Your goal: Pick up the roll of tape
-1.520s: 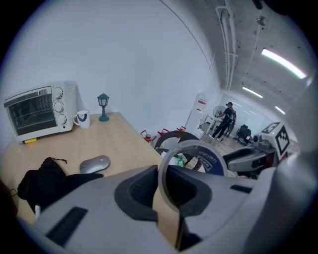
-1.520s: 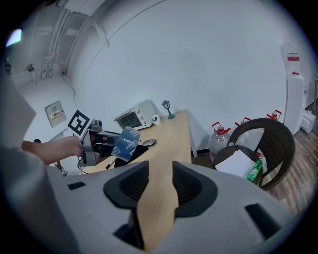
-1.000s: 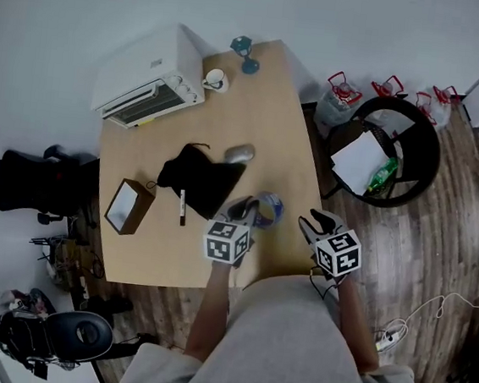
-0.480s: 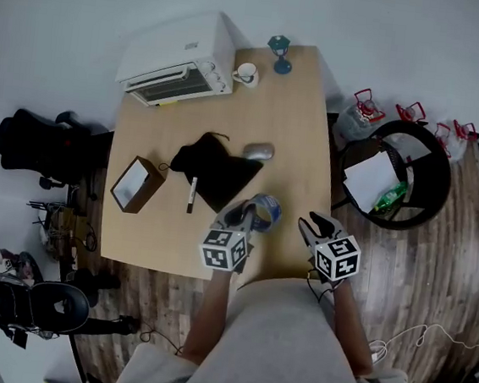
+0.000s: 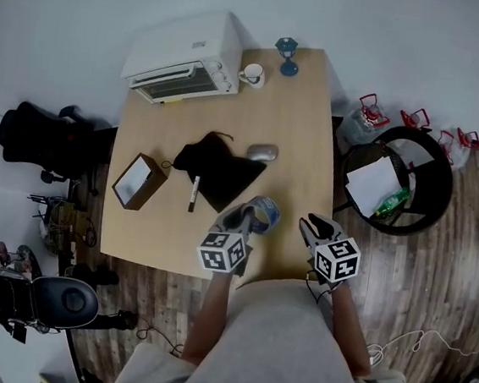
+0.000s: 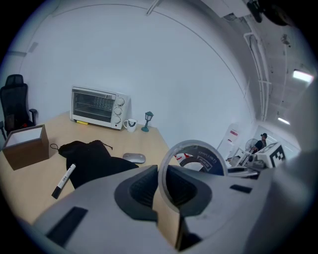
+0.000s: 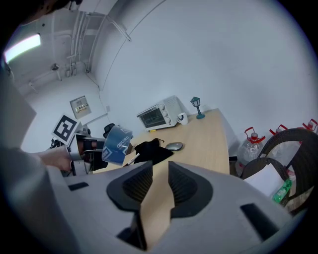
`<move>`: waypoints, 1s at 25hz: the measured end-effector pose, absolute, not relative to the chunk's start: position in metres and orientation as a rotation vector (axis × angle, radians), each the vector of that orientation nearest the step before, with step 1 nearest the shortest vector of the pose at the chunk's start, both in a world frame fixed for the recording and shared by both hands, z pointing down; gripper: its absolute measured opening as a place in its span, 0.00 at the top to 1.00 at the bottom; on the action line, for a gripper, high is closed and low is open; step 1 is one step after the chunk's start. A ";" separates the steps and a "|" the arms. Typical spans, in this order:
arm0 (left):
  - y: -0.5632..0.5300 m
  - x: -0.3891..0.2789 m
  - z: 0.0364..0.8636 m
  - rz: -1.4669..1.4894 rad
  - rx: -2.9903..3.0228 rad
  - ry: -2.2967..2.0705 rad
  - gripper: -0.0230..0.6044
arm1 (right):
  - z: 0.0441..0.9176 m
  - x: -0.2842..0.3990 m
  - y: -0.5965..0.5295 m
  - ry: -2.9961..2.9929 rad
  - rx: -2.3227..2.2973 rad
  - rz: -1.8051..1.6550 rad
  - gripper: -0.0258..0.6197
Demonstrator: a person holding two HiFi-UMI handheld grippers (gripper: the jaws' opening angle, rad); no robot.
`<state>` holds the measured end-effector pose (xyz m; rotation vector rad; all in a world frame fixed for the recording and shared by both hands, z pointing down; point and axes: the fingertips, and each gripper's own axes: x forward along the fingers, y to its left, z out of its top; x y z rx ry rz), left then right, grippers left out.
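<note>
The roll of tape (image 5: 264,212), blue-grey with a dark printed core, hangs above the near part of the wooden table (image 5: 307,117). My left gripper (image 5: 243,217) is shut on it; in the left gripper view the roll (image 6: 196,158) stands upright, its rim pinched between the two jaws (image 6: 165,184). In the right gripper view the tape (image 7: 117,145) shows at the left, off the table. My right gripper (image 5: 316,226) hovers beside the table's near right corner. Its jaws have just been closing, a narrow gap still shows, and nothing is between them (image 7: 160,184).
On the table lie a black pouch (image 5: 218,172), a marker (image 5: 193,194), a grey mouse (image 5: 262,152) and a brown box (image 5: 137,182). A white toaster oven (image 5: 185,57), a mug (image 5: 253,76) and a small lamp (image 5: 288,56) stand at the far edge. A round chair (image 5: 399,173) stands to the right.
The left gripper has rolled a little with the tape still held. The right gripper's jaws have narrowed. The head view has shifted, so the table sits differently in the picture.
</note>
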<state>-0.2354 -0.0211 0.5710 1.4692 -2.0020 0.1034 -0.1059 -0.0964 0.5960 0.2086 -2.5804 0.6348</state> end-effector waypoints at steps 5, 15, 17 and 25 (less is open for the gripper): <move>-0.023 -0.231 0.575 0.113 1.473 -1.986 0.90 | 0.597 -0.104 -0.100 -2.583 0.225 0.645 0.85; -0.025 -0.230 0.578 0.124 1.471 -1.980 0.90 | 0.597 -0.105 -0.106 -2.588 0.240 0.654 0.90; -0.024 -0.230 0.579 0.127 1.465 -1.978 0.90 | 0.596 -0.105 -0.107 -2.590 0.244 0.656 0.91; -0.021 -0.230 0.579 0.117 1.459 -1.982 0.90 | 0.596 -0.103 -0.105 -2.588 0.247 0.663 0.95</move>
